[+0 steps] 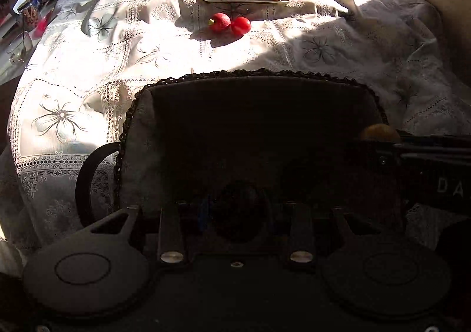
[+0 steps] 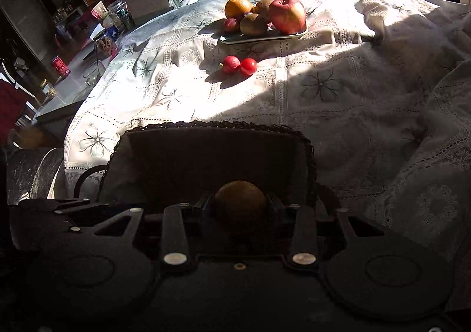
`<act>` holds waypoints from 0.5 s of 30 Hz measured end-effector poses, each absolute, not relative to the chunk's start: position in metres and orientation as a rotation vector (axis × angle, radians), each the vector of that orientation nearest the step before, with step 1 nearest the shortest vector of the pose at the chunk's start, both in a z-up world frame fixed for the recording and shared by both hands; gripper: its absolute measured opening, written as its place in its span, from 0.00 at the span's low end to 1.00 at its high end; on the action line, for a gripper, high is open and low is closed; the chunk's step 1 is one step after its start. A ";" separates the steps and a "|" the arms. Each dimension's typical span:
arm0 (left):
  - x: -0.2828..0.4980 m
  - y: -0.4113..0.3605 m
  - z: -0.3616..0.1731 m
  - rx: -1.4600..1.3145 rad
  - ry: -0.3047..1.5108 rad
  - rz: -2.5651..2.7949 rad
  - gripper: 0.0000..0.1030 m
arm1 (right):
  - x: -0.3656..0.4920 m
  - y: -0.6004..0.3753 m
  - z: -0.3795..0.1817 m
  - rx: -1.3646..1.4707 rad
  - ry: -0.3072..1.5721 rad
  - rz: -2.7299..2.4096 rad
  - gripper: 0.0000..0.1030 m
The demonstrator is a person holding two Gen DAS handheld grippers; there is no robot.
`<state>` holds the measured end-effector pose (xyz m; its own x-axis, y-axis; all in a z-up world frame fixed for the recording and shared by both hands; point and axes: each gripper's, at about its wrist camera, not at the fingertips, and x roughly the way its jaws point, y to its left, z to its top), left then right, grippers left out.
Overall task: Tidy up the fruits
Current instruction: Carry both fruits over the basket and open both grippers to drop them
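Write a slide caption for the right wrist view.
Right claw grips a brown fruit over a dark basket; a fruit plate sits beyond in sunlight.

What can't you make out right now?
- Left gripper: holds a dark round fruit; shadow hides its kind.
- Basket: inside too dark in both views.
- Plate: back fruit hidden behind the apple and kiwi.

left hand-held gripper (image 1: 238, 211): matte black, round side discs, silver screws | right hand-held gripper (image 2: 240, 208): same black build, white "DA" lettering
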<state>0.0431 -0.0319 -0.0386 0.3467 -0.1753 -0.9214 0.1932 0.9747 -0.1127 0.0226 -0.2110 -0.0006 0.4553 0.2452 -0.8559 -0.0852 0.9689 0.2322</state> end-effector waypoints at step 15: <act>0.047 -0.017 -0.038 -0.067 1.251 -0.197 0.44 | 0.027 -0.207 -0.005 0.156 1.103 0.221 0.41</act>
